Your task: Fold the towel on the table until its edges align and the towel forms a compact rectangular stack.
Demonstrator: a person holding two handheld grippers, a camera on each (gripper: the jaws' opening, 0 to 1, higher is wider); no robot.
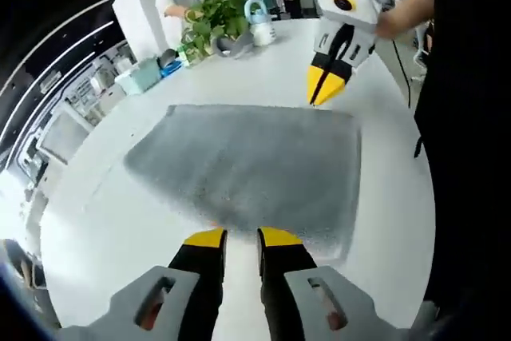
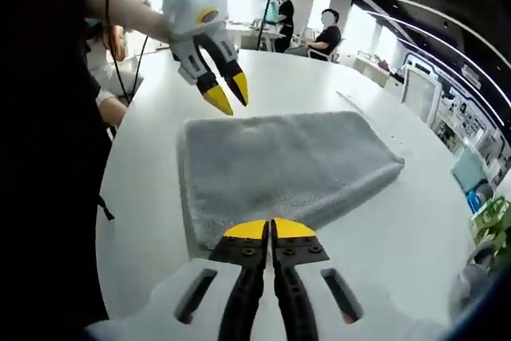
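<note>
- Towel (image 1: 255, 167), grey, lies flat at centre of the left gripper view on the white table (image 1: 120, 221); looks already folded into a rough rectangle, thicker edge toward lower right.
- Left gripper (image 1: 241, 236) rises from the bottom centre, yellow tips parted by a small gap, sitting at the towel's near edge; whether they touch the cloth I cannot tell.
- Right gripper (image 1: 323, 89) hangs in the upper right, tips close together, just above the towel's far edge.
- Potted plant (image 1: 219, 13) and a teal box (image 1: 140, 77) stand in the upper left.
- Right gripper view: towel (image 2: 287, 169) fills the middle, far corner toward the right.
- Right gripper (image 2: 271, 227) at bottom centre, yellow tips pressed together at the towel's near edge.
- Left gripper (image 2: 226, 93) in the upper left, tips spread, hovering over the far edge.
</note>
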